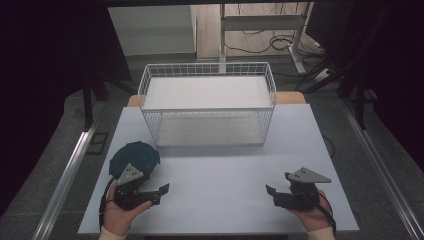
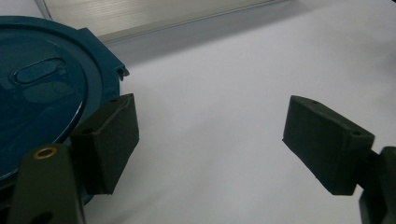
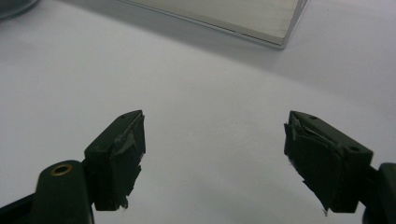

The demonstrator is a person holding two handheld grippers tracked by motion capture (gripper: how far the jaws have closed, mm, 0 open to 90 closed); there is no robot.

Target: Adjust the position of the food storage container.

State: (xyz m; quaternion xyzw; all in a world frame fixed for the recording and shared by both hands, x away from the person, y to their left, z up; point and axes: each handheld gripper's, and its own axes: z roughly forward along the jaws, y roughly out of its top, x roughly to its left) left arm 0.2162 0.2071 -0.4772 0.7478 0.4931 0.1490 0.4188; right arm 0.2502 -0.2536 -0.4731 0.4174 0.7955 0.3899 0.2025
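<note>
I hold my left tool (image 1: 156, 196) at the lower left of the high view, low over the pale desk (image 1: 220, 175), with its jaws spread wide and nothing between them. Just beyond it, toward the upper left of that tool, lies the dark teal lid (image 1: 134, 156), flat on the desk; my tool's grey plate overlaps its near edge in the high view. In the left gripper view the lid (image 2: 42, 93) sits at the upper left of the frame, round, with a raised rim and an oval dent near its middle, and one black pad (image 2: 108, 140) stands right at its edge; whether the pad touches it I cannot tell. The other pad is well off to the right of the frame, over bare desk.

My right tool (image 1: 272, 196) is at the lower right of the high view, released as well, its jaws parted over bare desk (image 3: 196, 93); its pads (image 3: 126, 154) look frayed. A white wire basket (image 1: 207, 102) stands at the far middle of the desk, well apart from both tools and from the lid.
</note>
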